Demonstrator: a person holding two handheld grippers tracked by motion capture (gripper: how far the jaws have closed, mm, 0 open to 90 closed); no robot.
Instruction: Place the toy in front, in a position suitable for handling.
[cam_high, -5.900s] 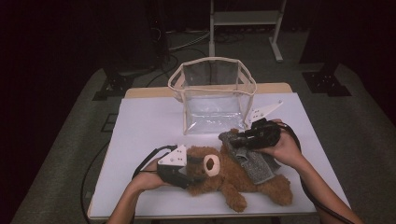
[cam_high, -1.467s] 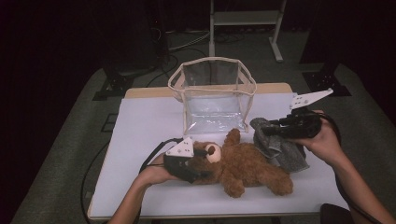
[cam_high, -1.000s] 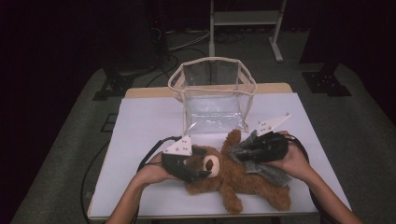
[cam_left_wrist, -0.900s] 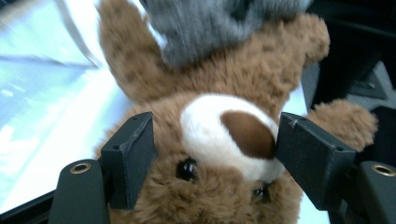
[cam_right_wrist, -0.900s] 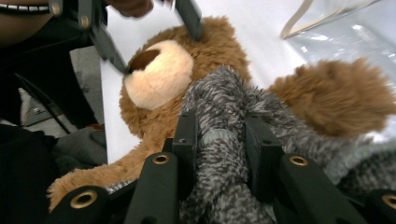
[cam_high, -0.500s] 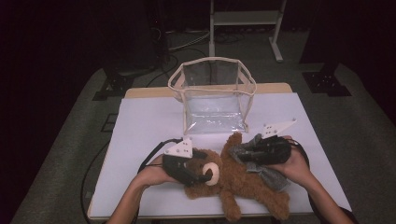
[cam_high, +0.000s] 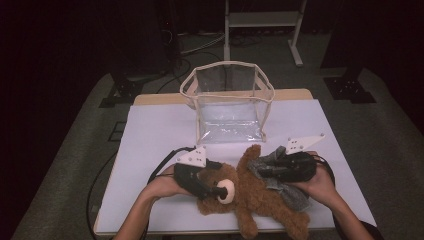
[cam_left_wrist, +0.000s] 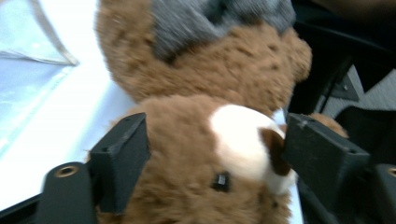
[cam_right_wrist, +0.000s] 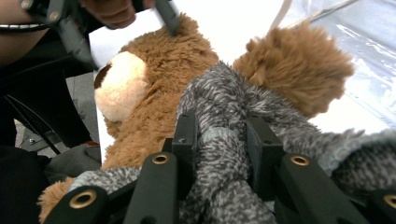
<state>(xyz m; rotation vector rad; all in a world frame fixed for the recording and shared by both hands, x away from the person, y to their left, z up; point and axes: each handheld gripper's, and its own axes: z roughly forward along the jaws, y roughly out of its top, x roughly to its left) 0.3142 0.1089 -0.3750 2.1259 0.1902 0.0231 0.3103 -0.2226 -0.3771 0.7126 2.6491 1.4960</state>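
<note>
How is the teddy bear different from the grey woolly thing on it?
The teddy bear is brown and shaggy; the grey garment is speckled knit. The bear's head sits between the left gripper's wide jaws; the right gripper pinches the garment tightly. Both look soft.

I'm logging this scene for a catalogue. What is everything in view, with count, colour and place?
teddy bear: one, brown with a cream muzzle, lying on the table's near half
knitted garment: one, grey, bunched over the bear's body
clear bag: one, transparent with cream trim, upright at the table's far middle
table: one, white top
metal stand: one, pale, on the floor behind the table
left gripper: one, black, jaws on either side of the bear's head
right gripper: one, black, jaws shut on the knitted garment
hands: two, entering from the near edge
</note>
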